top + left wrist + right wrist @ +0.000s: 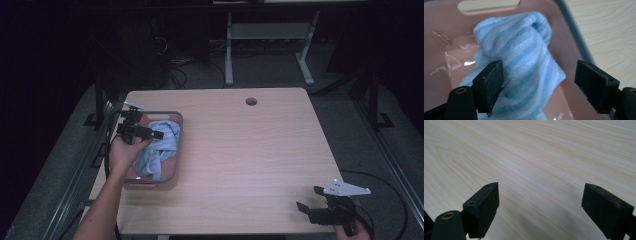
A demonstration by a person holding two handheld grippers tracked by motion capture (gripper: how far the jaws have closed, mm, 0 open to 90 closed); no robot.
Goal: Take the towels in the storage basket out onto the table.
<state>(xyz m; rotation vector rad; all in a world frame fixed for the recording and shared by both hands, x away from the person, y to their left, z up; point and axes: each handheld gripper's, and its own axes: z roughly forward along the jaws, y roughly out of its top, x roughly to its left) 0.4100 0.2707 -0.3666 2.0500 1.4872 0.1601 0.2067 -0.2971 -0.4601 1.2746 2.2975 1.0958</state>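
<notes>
- No brand, label or readable writing shows on the cloth, the bin or either gripper.
- Your left gripper (159,134) hangs over the pink bin (176,134) at the table's left edge, its jaws pointing toward the table's right across the bin's far half.
- Your left hand (125,152) grips that tool from below and behind, forearm coming up from the bottom left of the high view.
- The left gripper's jaws stand wide apart. In the left gripper view the light blue striped cloth (524,62) lies between them; one jaw sits against or just beside the cloth's edge, the other is well clear of it. Nothing is clamped.
- The cloth (159,147) lies bunched inside the bin, heaped from the far right corner down toward the near side. It rests on the bin's pink floor (446,57), below the slot handle (488,5) in the bin's wall.
- Your right gripper (309,199) sits at the table's near right corner, well apart from the bin, with its grey three-cornered plate (346,188) on top and jaws pointing left across the table (260,150).
- The right gripper's jaws are spread wide over bare wood grain (536,157) and hold nothing.
- Your right hand (352,231) is barely visible at the bottom edge; its pose cannot be judged.
</notes>
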